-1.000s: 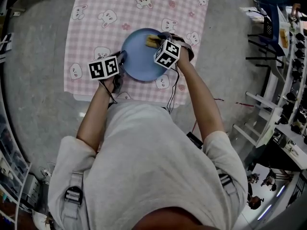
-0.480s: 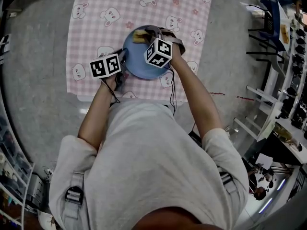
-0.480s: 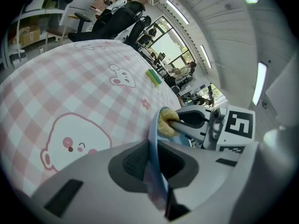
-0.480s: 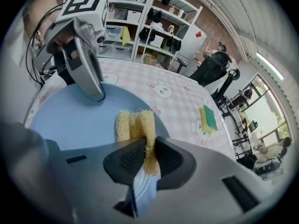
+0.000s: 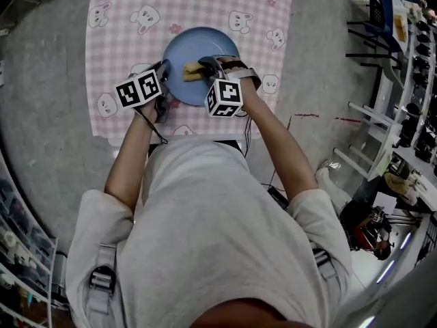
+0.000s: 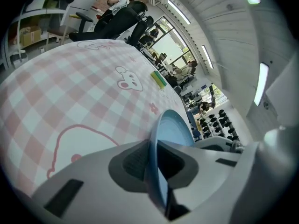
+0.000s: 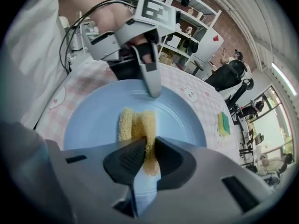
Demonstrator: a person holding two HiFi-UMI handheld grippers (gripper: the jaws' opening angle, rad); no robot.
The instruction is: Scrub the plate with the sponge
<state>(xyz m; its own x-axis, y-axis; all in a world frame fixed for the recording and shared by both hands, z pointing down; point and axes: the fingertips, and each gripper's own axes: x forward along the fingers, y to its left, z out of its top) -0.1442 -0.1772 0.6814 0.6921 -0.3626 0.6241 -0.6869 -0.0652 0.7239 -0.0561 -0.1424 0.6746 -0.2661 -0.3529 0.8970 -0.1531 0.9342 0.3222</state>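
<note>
Foam, coarse and porous, makes up the yellow sponge [image 7: 133,125], which is squeezed into upright folds where the right gripper [image 7: 148,157] pinches it. The gripper's dark ribbed pads are drawn narrow against the foam on both sides. The sponge's free end spreads out and rests on the inner face of the plate [image 7: 93,120].

The plate is round, shallow and pale blue, with a smooth matte surface and a gently raised rim. It holds the sponge, which sits a little toward the person's side of its middle. The left gripper [image 6: 154,164] is clamped on the plate's rim at the person's left; its own view shows the thin blue edge running straight between the two grey jaws, with a pad pressed to each face.

Under the plate lies a tablecloth [image 5: 116,39], a soft pink-and-white check printed with white bunny faces and small flowers. A second sponge [image 6: 159,80], a flat block with a green layer on a yellow one, lies on the cloth at its far edge, well apart from the plate. Around the cloth the floor [image 5: 41,80] is grey and speckled.
</note>
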